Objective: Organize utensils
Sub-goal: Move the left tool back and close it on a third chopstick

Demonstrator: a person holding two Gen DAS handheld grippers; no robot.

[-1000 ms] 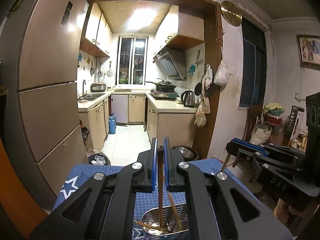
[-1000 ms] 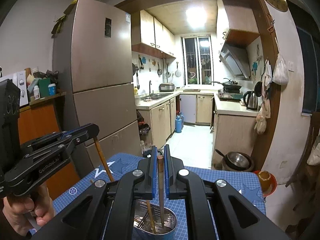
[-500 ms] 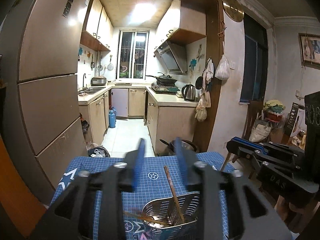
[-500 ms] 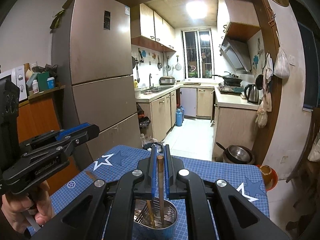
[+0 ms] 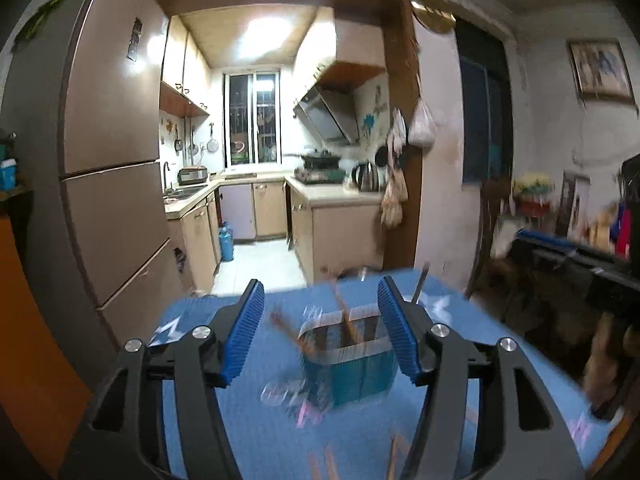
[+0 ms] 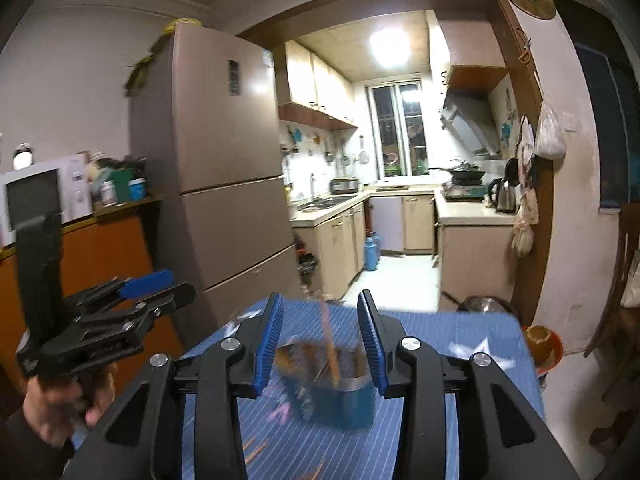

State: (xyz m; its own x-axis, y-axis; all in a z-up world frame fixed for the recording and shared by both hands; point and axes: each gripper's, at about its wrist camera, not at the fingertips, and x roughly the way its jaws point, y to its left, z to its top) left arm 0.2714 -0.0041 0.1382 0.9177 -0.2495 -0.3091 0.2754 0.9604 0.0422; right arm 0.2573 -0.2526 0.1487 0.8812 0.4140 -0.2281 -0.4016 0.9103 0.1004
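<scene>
Left wrist view: left gripper (image 5: pixel 320 328) fingers (image 5: pixel 244 332) released, spread wide, nothing pressed between the pads; jaws have just been opening. Utensil holder (image 5: pixel 352 368) sits on the blue tabletop (image 5: pixel 248 432) ahead of and between the fingertips, closer to the right-hand finger, not touching either. Chopsticks (image 5: pixel 344 316) stand tilted inside it, ends poking above the rim. Frame is motion-blurred, so count is unclear. A few more loose chopsticks (image 5: pixel 324 464) lie on the tabletop below the fingers, near the bottom edge. Right gripper (image 5: pixel 576 252) shows as a dark blur off to the right of the fingers.

Right wrist view: right gripper (image 6: pixel 320 340) fingers (image 6: pixel 272 340) also released, moderate gap, pads clear of everything; jaws have just been opening. Utensil holder (image 6: pixel 344 400) is just ahead, centred between the fingertips. One chopstick (image 6: pixel 330 344) rises at a slight tilt from it through the gap, touching neither pad. Left gripper (image 6: pixel 132 304) is well left of the fingers, held by a hand (image 6: pixel 60 408), jaws apart, empty.
</scene>
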